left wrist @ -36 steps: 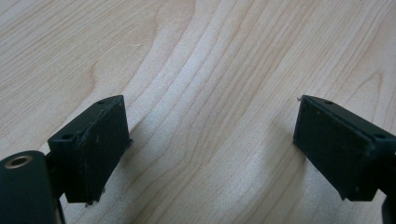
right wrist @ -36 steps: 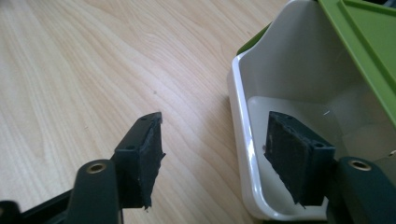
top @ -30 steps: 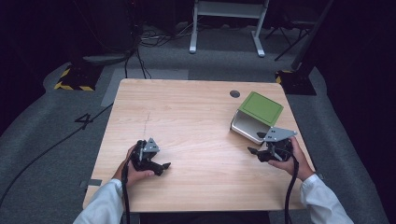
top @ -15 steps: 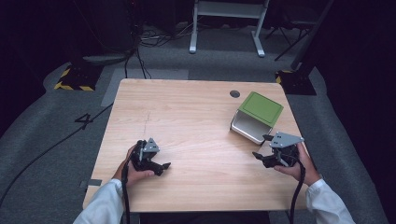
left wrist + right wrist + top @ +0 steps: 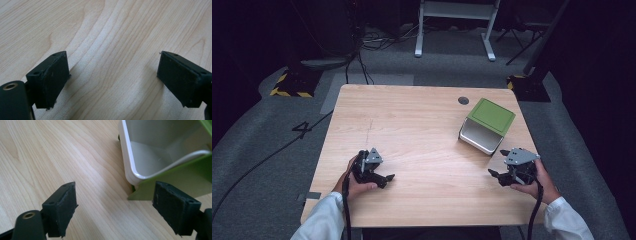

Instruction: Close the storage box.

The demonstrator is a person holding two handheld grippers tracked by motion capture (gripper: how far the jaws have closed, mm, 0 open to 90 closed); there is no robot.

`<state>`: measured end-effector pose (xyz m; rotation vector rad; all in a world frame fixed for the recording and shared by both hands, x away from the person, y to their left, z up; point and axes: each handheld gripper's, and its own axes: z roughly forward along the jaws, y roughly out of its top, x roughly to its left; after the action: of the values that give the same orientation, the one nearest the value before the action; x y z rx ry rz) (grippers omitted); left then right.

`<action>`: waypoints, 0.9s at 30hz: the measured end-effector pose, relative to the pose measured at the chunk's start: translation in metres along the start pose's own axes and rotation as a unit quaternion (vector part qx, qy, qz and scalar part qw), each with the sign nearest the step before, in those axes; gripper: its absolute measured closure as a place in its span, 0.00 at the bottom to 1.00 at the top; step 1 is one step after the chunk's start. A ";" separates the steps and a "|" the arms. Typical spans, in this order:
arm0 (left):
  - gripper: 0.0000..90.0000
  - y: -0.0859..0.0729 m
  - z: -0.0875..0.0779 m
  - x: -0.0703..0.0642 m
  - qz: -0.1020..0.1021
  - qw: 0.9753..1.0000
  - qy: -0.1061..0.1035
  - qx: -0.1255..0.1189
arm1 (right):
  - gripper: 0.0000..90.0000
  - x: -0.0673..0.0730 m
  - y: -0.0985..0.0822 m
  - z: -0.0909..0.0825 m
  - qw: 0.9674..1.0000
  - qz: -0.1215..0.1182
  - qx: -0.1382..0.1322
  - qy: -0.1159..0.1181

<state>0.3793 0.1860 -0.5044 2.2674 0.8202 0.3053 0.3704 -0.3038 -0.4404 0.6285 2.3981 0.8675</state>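
Green-and-white box (image 5: 487, 125): lies on its side on the far right part of your worktop (image 5: 422, 130), green face up, white open mouth turned toward your near edge.
Box from right gripper (image 5: 506, 176): just ahead and a little to the right of the jaws in the right gripper view, near but not touching; the white rim (image 5: 130, 167) and a green corner sit close before the right-hand pad.
Right jaws: spread wide, just been opening, nothing between them.
Left gripper (image 5: 379, 177): well apart from the box, low over bare wood; jaws released, empty.
Nearer hand: your right.
Surface: pale wood grain, one dark round grommet (image 5: 463, 100) near the far edge.
Room: dim, grey carpet, cables, a white frame stand (image 5: 454, 25) beyond.
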 end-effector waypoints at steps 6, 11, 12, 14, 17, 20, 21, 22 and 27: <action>0.12 0.000 0.000 0.000 0.001 1.000 0.001 -0.001 | 0.22 -0.003 -0.014 0.000 1.000 0.014 0.011 -0.004; 0.12 0.000 0.000 0.000 0.000 1.000 0.001 -0.001 | 0.22 -0.006 -0.027 -0.001 0.999 0.025 0.016 -0.013; 0.12 0.000 0.000 0.000 0.000 1.000 0.001 -0.001 | 0.22 -0.007 -0.030 -0.002 0.999 0.029 0.017 -0.014; 0.12 0.000 0.000 0.000 0.000 1.000 0.000 -0.001 | 0.22 -0.009 -0.035 -0.004 0.999 0.038 0.017 -0.017; 0.12 0.000 0.000 0.000 0.000 1.000 0.000 -0.001 | 0.22 -0.013 -0.045 -0.005 0.998 0.053 0.021 -0.024; 0.12 0.000 0.000 0.000 0.000 1.000 0.001 -0.001 | 0.22 -0.017 -0.055 -0.007 0.997 0.069 0.023 -0.026; 0.12 0.000 0.000 0.000 0.000 1.000 0.000 0.000 | 0.22 -0.018 -0.059 -0.007 0.997 0.074 0.024 -0.027; 0.12 0.000 0.000 0.000 0.000 1.000 0.001 -0.001 | 0.22 -0.021 -0.065 -0.008 0.996 0.084 0.025 -0.030; 0.12 0.000 0.000 0.000 0.000 1.000 0.001 -0.001 | 0.22 -0.026 -0.078 -0.009 0.993 0.111 0.024 -0.033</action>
<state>0.3793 0.1859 -0.5044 2.2664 0.8197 0.3078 0.3655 -0.3771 -0.4796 0.9430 2.3258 0.8665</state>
